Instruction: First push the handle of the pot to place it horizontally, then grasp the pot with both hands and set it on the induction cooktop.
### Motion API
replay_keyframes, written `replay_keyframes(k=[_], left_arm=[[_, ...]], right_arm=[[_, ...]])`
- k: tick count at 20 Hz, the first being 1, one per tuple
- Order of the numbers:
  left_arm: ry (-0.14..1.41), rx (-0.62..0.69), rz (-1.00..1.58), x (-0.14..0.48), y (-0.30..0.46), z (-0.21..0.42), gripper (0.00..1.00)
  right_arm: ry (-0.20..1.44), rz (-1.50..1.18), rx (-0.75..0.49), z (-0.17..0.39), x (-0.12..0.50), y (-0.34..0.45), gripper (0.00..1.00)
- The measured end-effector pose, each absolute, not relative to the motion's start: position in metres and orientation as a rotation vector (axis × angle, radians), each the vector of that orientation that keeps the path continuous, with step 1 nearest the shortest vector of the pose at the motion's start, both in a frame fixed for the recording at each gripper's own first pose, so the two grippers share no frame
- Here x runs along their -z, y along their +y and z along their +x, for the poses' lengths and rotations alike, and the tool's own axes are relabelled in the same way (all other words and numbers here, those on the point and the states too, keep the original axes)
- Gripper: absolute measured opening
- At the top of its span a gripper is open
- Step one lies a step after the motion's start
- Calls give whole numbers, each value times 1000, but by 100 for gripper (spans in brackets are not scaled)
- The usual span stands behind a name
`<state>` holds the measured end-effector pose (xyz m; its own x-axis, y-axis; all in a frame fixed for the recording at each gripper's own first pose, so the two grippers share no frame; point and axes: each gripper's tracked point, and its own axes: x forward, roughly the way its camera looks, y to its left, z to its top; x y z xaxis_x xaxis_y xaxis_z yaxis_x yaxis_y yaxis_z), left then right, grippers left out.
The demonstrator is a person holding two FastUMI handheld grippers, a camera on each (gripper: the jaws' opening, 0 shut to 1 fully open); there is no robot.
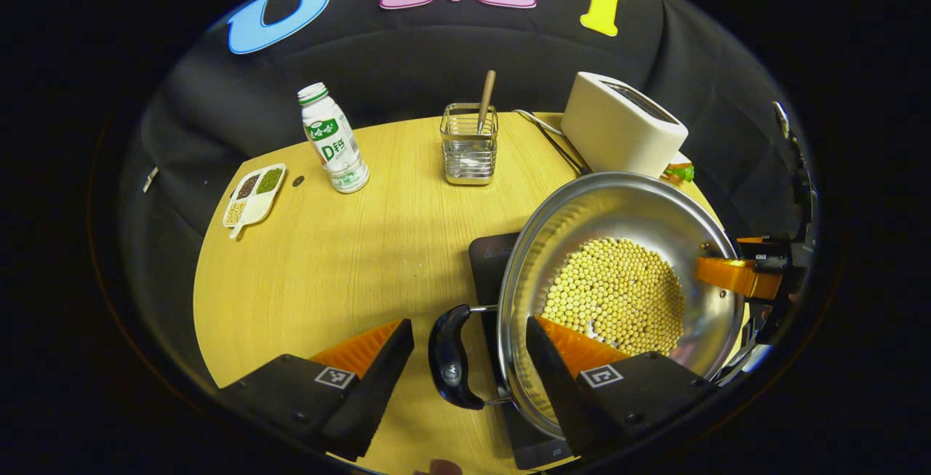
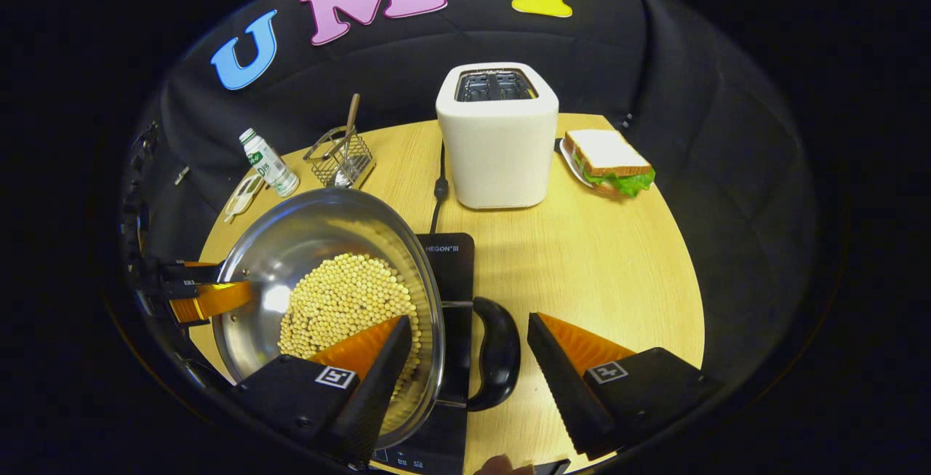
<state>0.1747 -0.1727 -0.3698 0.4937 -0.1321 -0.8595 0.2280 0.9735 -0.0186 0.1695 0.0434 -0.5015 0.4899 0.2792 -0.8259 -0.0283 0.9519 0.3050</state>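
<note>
Both jaws wide around pot [image 1: 618,271] handles; bare table [image 2: 618,257] beyond

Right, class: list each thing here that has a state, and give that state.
Steel pot: holding yellow beans, over the black induction cooktop.
Left gripper: open, straddling a black pot handle.
Right gripper: open, straddling the other black handle.
White toaster: slots empty.
Milk bottle: upright, capped.

Round wooden table [image 2: 596,257]. White toaster [image 2: 497,142] at far edge, black cord [image 2: 438,184] trailing beside it. Sandwich [image 2: 609,161] on plate, far right edge. Wire caddy [image 1: 469,144] holding a wooden-handled utensil, far edge. Drink bottle [image 1: 333,139] upright, far left. Divided tray of beans [image 1: 254,193], left edge.
</note>
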Motion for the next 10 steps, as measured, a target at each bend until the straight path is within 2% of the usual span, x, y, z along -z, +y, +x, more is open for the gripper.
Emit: replay_keyframes(k=[4,10], left_arm=[[1002,209,79,356,-166,167,96],[876,252,79,311,-164,157,96]], right_arm=[[986,297,-146,170,478,37,99],[850,284,-113,162,425,31,99]])
